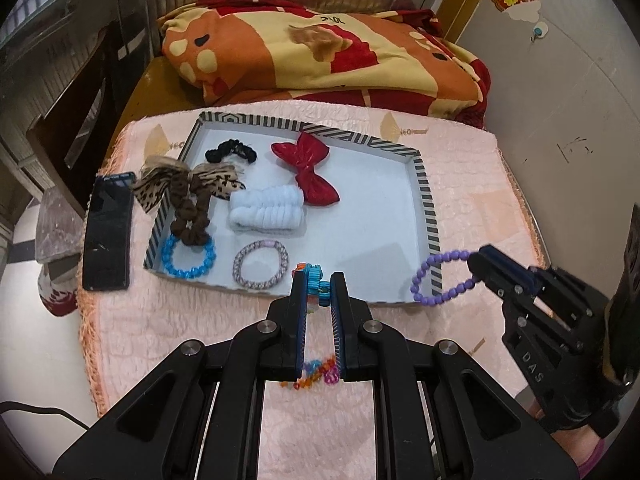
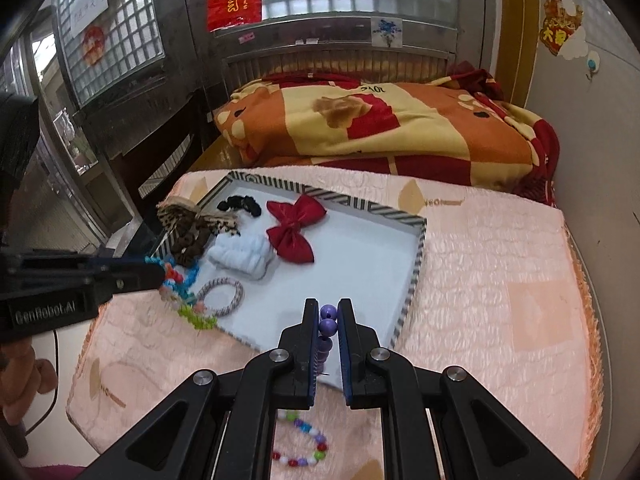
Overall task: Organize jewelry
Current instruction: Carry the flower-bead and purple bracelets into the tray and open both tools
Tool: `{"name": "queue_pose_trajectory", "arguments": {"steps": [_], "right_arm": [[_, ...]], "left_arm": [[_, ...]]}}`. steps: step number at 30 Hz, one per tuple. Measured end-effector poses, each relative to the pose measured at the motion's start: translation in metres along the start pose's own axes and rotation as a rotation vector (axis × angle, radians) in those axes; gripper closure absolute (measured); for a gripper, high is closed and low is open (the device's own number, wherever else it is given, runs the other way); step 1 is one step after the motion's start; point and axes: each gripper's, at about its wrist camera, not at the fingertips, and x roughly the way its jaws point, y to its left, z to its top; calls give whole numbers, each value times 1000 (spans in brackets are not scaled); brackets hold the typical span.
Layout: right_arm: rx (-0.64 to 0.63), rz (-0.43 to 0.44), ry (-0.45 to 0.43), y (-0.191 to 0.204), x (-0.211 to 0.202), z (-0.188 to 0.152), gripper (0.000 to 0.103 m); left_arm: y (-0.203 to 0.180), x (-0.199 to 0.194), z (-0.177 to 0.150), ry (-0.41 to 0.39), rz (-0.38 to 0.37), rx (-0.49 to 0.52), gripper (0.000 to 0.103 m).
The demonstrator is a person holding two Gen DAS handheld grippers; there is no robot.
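A white tray with a striped rim (image 1: 424, 184) (image 2: 416, 256) lies on a pink mat. In it are a red bow (image 1: 308, 168) (image 2: 294, 228), a white scrunchie (image 1: 266, 208), a black scrunchie (image 1: 230, 151), a leopard bow with brown scrunchie (image 1: 188, 196), a blue bead bracelet (image 1: 188, 258) and a grey braided band (image 1: 261, 265) (image 2: 222, 296). My left gripper (image 1: 319, 284) (image 2: 160, 276) is shut on a multicoloured bead bracelet (image 1: 316, 280) (image 2: 188, 300) at the tray's near edge. My right gripper (image 2: 329, 312) (image 1: 474, 262) is shut on a purple bead bracelet (image 1: 440, 278) (image 2: 328, 322) over the tray's near right corner.
A black phone (image 1: 108, 232) lies left of the tray. Another multicoloured bead bracelet (image 2: 304, 444) lies on the mat under my right gripper. A folded orange and red blanket (image 1: 320, 52) sits behind the tray. A white wall (image 1: 560, 100) is on the right.
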Motion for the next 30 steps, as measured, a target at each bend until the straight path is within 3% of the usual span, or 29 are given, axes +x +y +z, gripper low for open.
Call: {"name": "queue_pose_trajectory", "arguments": {"steps": [12, 23, 30], "right_arm": [[10, 26, 49, -14, 51, 31, 94], [25, 87, 107, -26, 91, 49, 94], [2, 90, 160, -36, 143, 69, 95]], "left_arm": [[-16, 36, 29, 36, 14, 56, 93], [-29, 74, 42, 98, -55, 49, 93], [5, 120, 37, 175, 20, -13, 93]]}}
